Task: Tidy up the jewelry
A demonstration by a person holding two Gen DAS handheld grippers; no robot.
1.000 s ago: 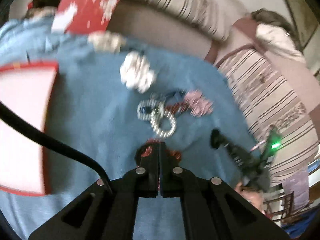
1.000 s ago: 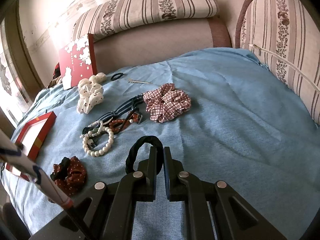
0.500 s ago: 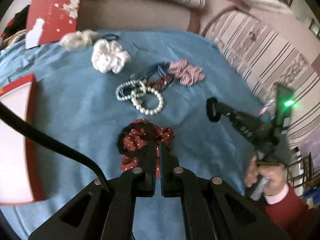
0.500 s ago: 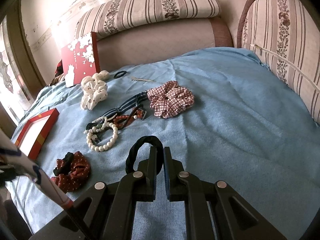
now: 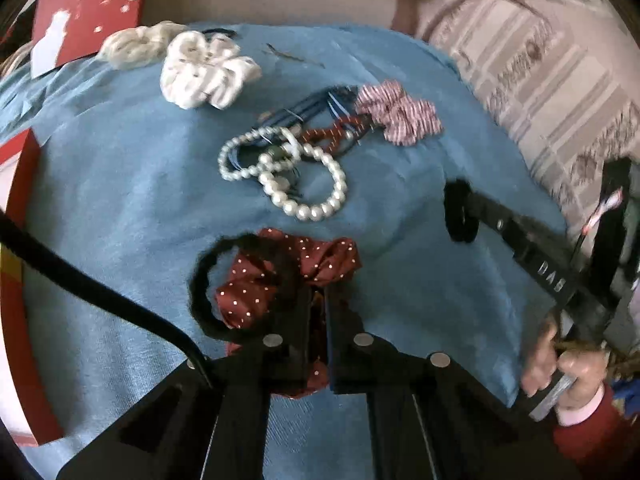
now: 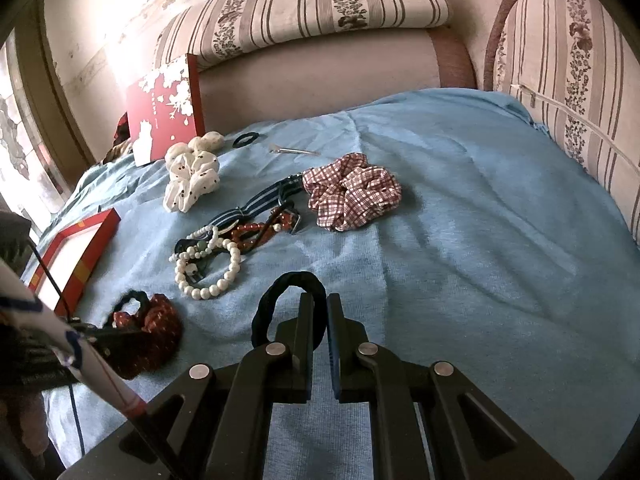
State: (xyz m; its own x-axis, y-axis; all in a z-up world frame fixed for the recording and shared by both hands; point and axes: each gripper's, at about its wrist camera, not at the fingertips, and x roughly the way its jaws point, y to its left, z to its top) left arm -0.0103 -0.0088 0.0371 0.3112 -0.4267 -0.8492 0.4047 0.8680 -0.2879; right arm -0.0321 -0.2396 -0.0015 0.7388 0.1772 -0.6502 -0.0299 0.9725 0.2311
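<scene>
Left hand-held gripper point(image 5: 318, 304) has dropped, clamped on red scrunchie point(image 5: 320, 260); right point(image 6: 318, 312) grips black hair tie point(image 6: 280, 292)

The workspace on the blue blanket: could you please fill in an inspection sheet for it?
Surface: blue blanket, creased.
Job's things: pearl strands, plaid scrunchie, white scrunchie, dark red dotted scrunchie, open red box.
Clutter: hairpin, small black tie.
Grippers: right gripper shut on black hair tie; left gripper shut on the dotted scrunchie.
Cables: black cable by the left gripper.
Surroundings: striped cushions, red lid leaning upright.
</scene>
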